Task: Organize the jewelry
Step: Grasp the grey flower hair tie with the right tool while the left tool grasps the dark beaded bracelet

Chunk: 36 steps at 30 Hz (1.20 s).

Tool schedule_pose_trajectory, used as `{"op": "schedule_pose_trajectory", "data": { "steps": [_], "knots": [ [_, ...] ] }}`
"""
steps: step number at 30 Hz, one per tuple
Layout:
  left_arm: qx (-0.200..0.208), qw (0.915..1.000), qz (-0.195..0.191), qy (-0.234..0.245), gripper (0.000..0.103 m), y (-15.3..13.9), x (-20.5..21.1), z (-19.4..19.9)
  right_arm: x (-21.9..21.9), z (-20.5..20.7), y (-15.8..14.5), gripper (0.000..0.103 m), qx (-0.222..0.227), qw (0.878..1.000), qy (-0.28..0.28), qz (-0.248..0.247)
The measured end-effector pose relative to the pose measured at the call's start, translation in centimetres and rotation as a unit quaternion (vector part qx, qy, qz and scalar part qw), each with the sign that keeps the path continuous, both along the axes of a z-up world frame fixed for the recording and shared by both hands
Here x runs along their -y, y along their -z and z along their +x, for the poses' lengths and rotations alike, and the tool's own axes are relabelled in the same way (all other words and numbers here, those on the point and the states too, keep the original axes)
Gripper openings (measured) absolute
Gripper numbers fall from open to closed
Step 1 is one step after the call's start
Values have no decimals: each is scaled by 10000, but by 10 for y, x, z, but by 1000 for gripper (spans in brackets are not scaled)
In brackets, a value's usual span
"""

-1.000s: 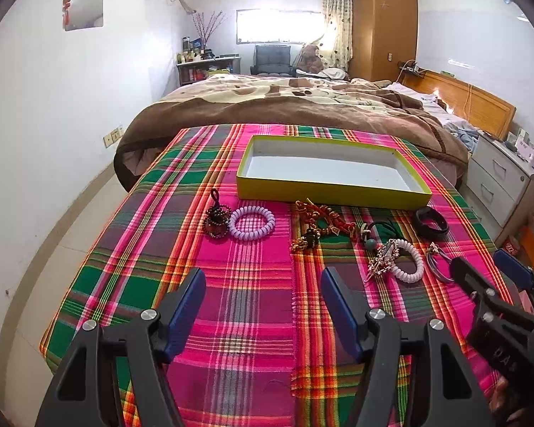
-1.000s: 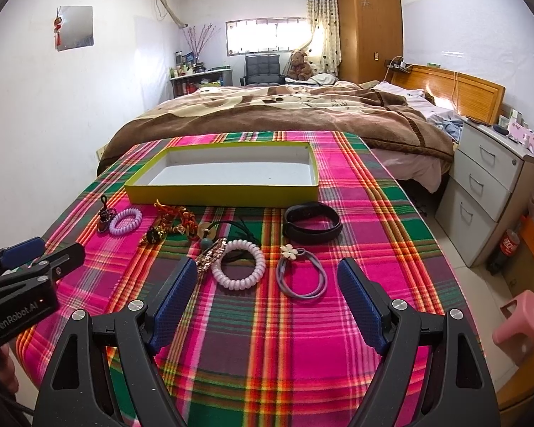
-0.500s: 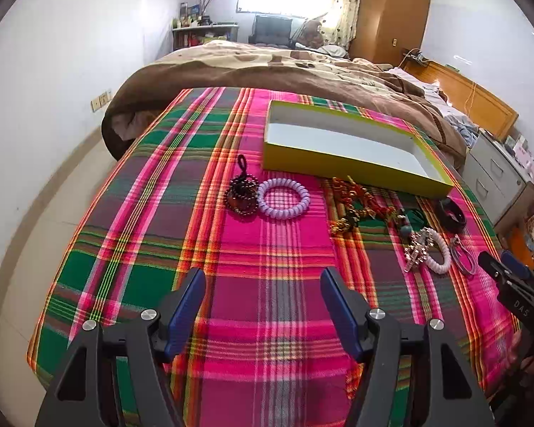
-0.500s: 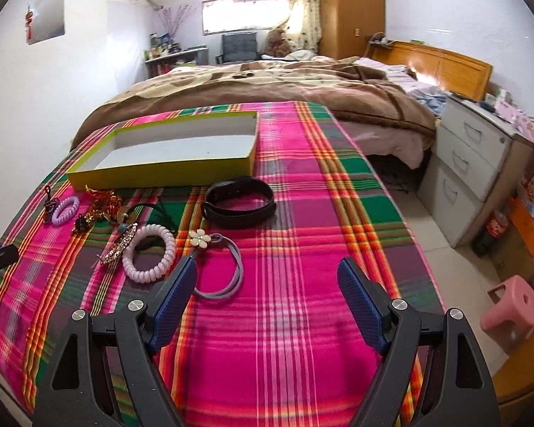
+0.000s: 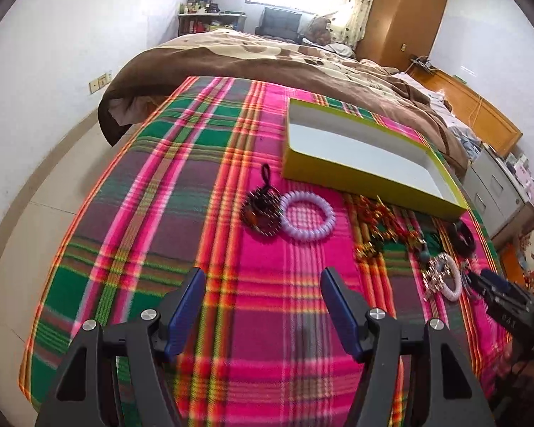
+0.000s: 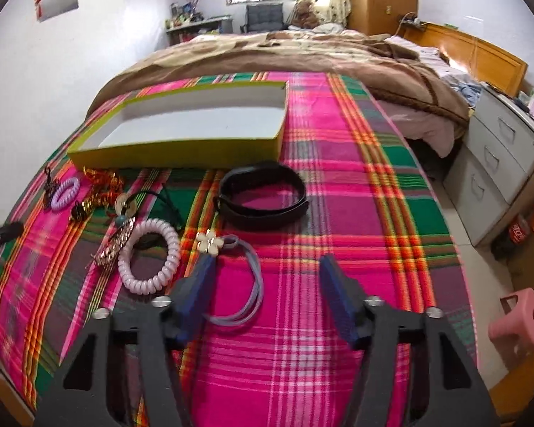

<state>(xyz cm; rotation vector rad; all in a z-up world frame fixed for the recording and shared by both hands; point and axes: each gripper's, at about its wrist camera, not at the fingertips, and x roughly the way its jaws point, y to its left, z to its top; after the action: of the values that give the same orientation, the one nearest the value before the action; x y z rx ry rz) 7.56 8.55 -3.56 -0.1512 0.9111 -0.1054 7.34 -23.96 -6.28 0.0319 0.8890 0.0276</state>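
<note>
Jewelry lies on a plaid cloth in front of a shallow yellow-green box (image 5: 356, 174). My left gripper (image 5: 263, 281) is open above bare cloth, short of a dark bead bracelet (image 5: 261, 210) and a lilac coil bracelet (image 5: 308, 217). My right gripper (image 6: 267, 267) has its jaws closing, with nothing pressed between them. A grey-blue hair tie with a white flower (image 6: 256, 284) lies under it, one strand between the fingers and the rest behind the left finger. Beyond it lies a black band (image 6: 263, 210), and to its left a pink coil bracelet (image 6: 149, 259).
Red-gold ornaments (image 6: 103, 181) and a metal clip (image 6: 114, 245) lie left of the pink coil. The box (image 6: 174, 149) holds nothing. A bed with a brown blanket (image 6: 284, 53) stands behind the table, grey drawers (image 6: 498, 149) and a pink stool (image 6: 519, 316) to the right.
Both grippers have come down closer to the cloth. The right one has moved over the hair tie and its jaws have narrowed. The left one now faces the two bracelets at the left.
</note>
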Motion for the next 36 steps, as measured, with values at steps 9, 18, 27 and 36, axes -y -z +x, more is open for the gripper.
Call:
{"op": "schedule_pose_trajectory", "data": {
  "steps": [9,18,27,36],
  "knots": [
    [-109,9999,112,15,66,2,-6,13,-11,3,-1,34,-53,9995,-215,-218],
    [-97,9999,-18,-26,66,0,-10,24,-16,3,-3,3,-59,9994,-269,-225],
    [-5,9999,105,0,66,1,-9,42,-7,-1,-23,3,311,9994,-26,125],
    [-63,9998,97,-136,66,10,-8,69,-6,-1,-39,3,616,9976,78,318]
  ]
}}
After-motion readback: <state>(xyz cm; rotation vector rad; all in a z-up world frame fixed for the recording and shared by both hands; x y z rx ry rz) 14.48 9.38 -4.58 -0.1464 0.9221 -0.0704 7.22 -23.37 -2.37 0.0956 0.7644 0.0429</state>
